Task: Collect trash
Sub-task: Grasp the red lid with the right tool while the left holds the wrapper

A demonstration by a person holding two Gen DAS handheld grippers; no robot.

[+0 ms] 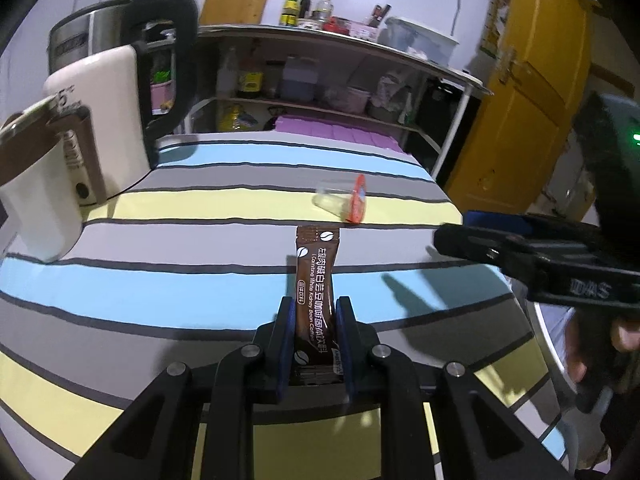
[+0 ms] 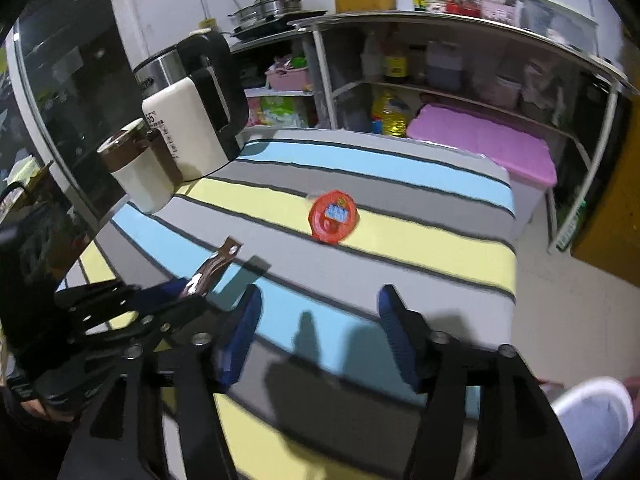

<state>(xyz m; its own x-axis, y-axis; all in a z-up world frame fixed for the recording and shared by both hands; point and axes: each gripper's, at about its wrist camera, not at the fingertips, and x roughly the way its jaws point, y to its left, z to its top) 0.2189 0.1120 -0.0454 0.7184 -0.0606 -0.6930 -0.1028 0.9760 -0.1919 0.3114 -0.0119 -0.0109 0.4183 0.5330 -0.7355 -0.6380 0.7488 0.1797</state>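
My left gripper [image 1: 315,304] is shut on a brown coffee sachet [image 1: 315,280], which sticks forward above the striped tablecloth [image 1: 200,288]. The right wrist view has that same sachet [image 2: 214,266] at the left, held in the left gripper [image 2: 192,292]. A clear plastic cup with a red foil lid [image 1: 346,200] lies on its side on a yellow stripe, farther back. My right gripper [image 2: 318,312] stands open with nothing between its blue pads [image 2: 244,332]; the red-lidded cup [image 2: 333,216] lies ahead of it. In the left wrist view the right gripper [image 1: 460,240] reaches in from the right.
An electric kettle [image 1: 108,120] and a white-and-brown mug [image 1: 40,184] stand at the table's left. Behind the table is a metal shelf [image 1: 340,44] with bottles and containers. A pink-lidded box [image 2: 480,140] sits beyond the far edge. A white bin rim [image 2: 592,396] shows at lower right.
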